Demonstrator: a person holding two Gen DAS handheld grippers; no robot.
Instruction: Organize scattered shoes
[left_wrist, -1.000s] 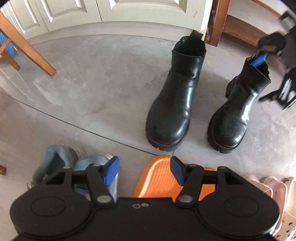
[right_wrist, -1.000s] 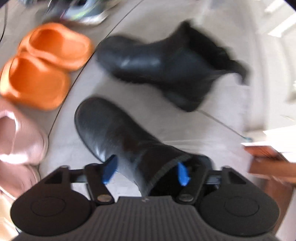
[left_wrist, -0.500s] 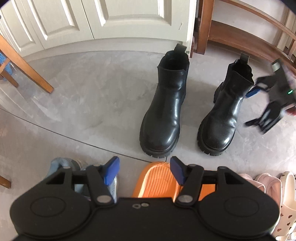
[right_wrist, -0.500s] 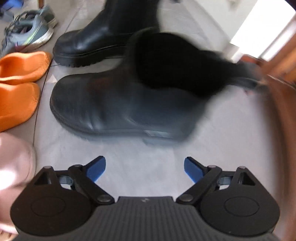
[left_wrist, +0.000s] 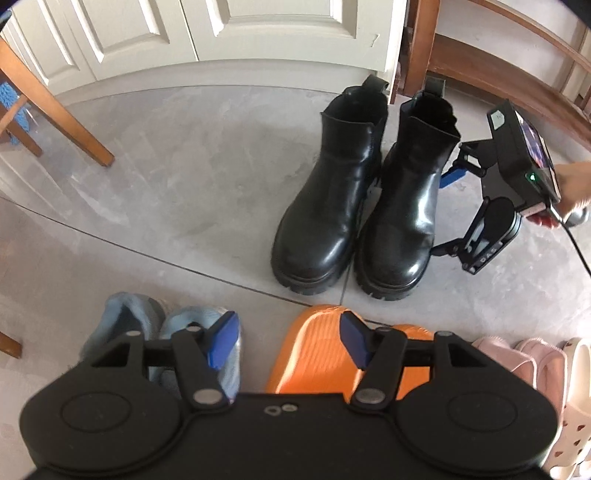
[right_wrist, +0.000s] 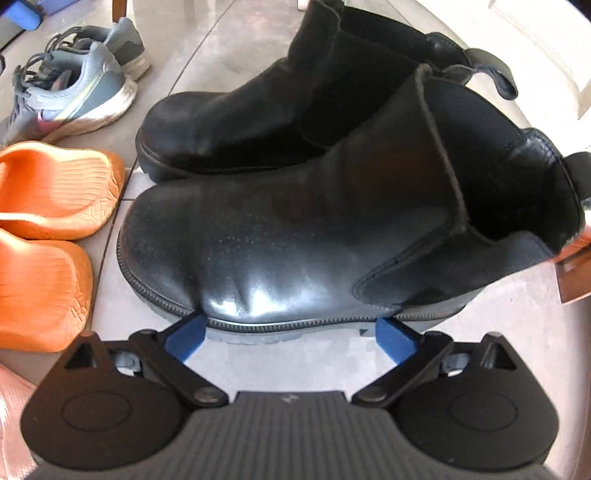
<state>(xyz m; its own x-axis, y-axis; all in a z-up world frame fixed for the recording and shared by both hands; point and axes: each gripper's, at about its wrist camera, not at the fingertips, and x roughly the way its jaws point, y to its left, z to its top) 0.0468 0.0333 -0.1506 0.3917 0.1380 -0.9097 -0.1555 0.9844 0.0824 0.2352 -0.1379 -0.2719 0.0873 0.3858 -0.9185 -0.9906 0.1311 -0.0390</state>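
Black, shiny leather ankle boots with chunky ridged soles, both upright on the grey floor (left_wrist: 184, 177) near the white door (left_wrist: 258, 33). The left boot (left_wrist: 328, 206) and right boot (left_wrist: 406, 210) sit side by side, nearly touching, long axes parallel, toes aimed at the orange slippers (left_wrist: 325, 354), heels and pull tabs toward the door. The right gripper (right_wrist: 291, 338) is beside the right boot's sole, its fingers spread wide and just been opening, nothing between them. The left gripper (left_wrist: 290, 341) hovers over the slippers, fingers partly open, empty.
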